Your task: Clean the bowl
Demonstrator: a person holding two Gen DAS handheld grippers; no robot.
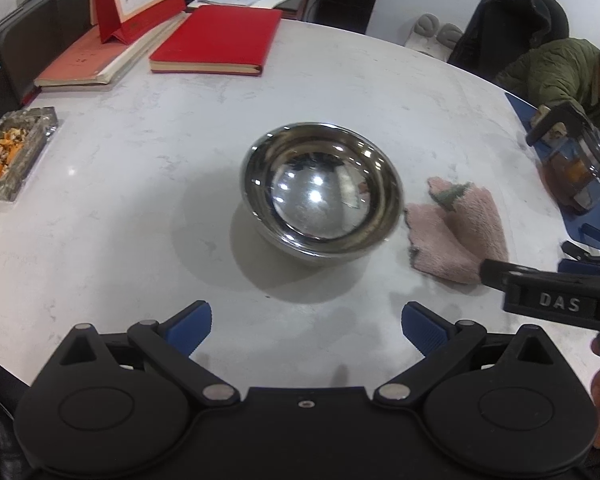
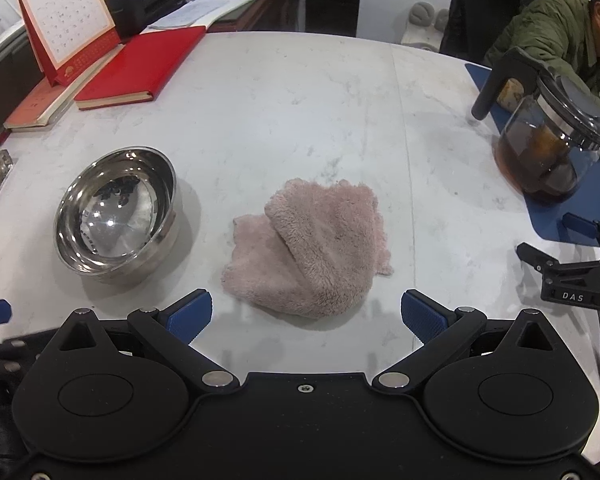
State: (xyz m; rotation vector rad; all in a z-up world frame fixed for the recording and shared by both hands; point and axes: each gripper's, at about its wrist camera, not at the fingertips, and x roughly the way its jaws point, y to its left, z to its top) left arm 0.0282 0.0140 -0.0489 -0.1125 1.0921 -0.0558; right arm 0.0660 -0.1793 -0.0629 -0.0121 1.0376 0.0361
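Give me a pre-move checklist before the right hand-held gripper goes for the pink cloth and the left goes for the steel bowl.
1. Right hand-held gripper open, wide enough for the cloth: ok.
2. Pink cloth free on the table, nothing lying on it, directly ahead of the right fingers: ok.
3. Left hand-held gripper open and holding nothing: ok.
4. Steel bowl upright, centred ahead of the left fingers: ok.
5. Bowl and cloth apart, so lifting the cloth won't drag the bowl: ok.
6. What dirt is in the bowl: cannot tell, reflections mask the inside.
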